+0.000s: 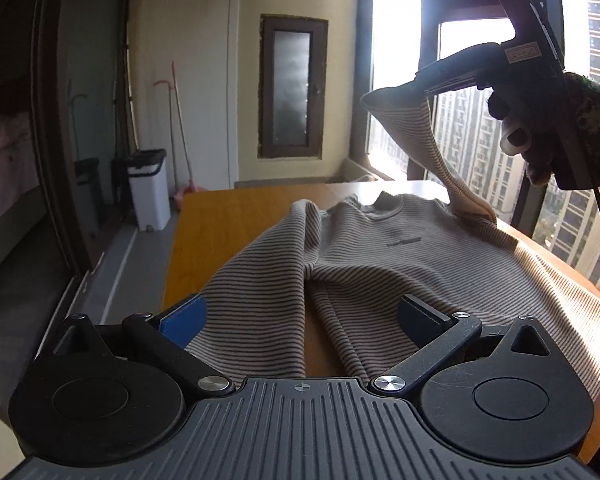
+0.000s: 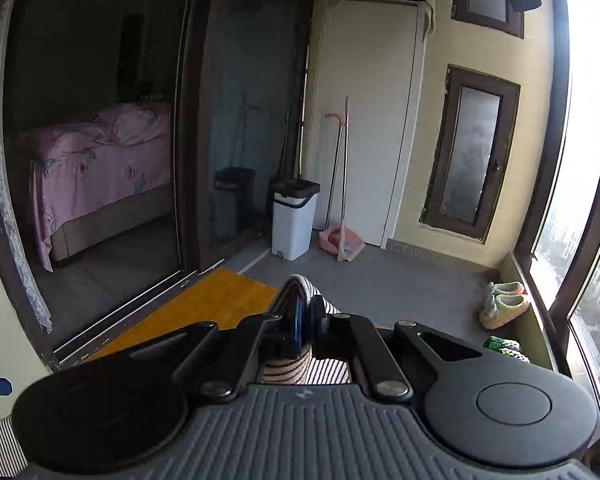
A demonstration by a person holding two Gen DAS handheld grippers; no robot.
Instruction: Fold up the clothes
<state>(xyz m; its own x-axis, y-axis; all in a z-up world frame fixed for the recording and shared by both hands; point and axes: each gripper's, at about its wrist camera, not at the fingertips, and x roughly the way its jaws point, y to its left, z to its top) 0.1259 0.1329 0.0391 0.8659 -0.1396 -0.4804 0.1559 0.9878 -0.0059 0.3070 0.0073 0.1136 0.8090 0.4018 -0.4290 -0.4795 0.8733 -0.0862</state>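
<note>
Right gripper (image 2: 305,316) clamped on striped sweater (image 1: 380,264).

Almost nothing can be read here. The beige, dark-striped knit sweater (image 1: 380,264) spread on the orange wooden worktop (image 1: 220,232) carries a small dark mark on its chest, right of centre; it looks like a short printed word beside a solid dark bar, but the letters are too small and blurred to make out. A pale label on the body of the black right gripper (image 1: 424,84), seen raised at the far right, holds faint characters that cannot be deciphered either.
</note>
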